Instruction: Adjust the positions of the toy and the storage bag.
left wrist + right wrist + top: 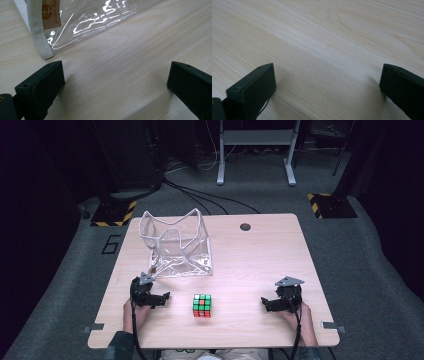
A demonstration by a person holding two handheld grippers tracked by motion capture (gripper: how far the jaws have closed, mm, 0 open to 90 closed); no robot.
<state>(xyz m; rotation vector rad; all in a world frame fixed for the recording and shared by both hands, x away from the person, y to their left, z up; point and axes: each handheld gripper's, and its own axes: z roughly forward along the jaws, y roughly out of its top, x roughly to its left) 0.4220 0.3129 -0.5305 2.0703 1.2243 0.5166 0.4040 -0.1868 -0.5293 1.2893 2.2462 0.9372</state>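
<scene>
1. Left hand-held gripper point(161, 298): lower left of the frame, jaws spread wide, holding nothing.
2. Clear plastic bag point(176, 245): upper left on the tabletop point(260, 260), standing open.
3. Puzzle cube point(202, 305): lower centre, between both grippers.
4. Right hand-held gripper point(266, 303): lower right, jaws spread, holding nothing.

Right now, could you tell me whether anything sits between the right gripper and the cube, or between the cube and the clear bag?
Nothing visible does. Bare table lies between the open right gripper and the cube, and between the cube and the clear bag behind it. The left gripper rests off to the cube's left, near the bag's front corner.
</scene>
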